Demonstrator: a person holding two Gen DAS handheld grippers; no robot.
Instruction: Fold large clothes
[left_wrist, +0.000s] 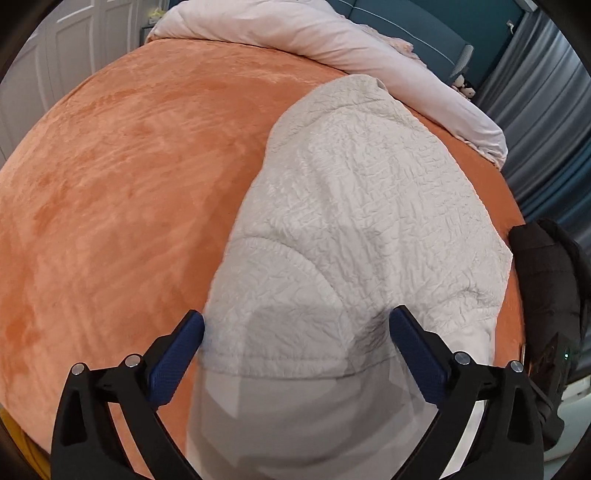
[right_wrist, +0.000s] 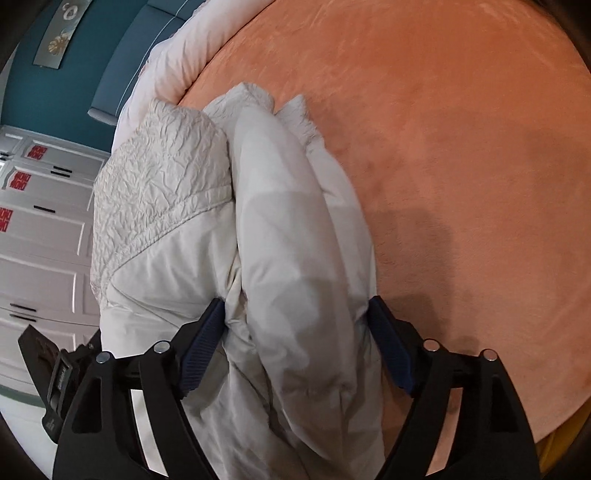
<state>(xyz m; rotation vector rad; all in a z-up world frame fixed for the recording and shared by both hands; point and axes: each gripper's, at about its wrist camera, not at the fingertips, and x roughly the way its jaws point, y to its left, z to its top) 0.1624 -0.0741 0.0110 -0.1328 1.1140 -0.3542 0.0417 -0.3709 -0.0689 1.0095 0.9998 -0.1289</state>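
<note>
Left tongs (left_wrist: 297, 332) apart over white jacket (left_wrist: 354, 206); right tongs (right_wrist: 297, 325) clamped on its bunched fabric, orange bedspread (right_wrist: 461, 147) beneath

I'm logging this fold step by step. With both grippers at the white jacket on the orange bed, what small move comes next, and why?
Probably close the left gripper on the white jacket. Its pads sit wide apart either side of the near hem, seemingly not yet pinching, while the right gripper has a thick bunched fold between its pads. Both ends need a grip before lifting off the orange bedspread.
</note>
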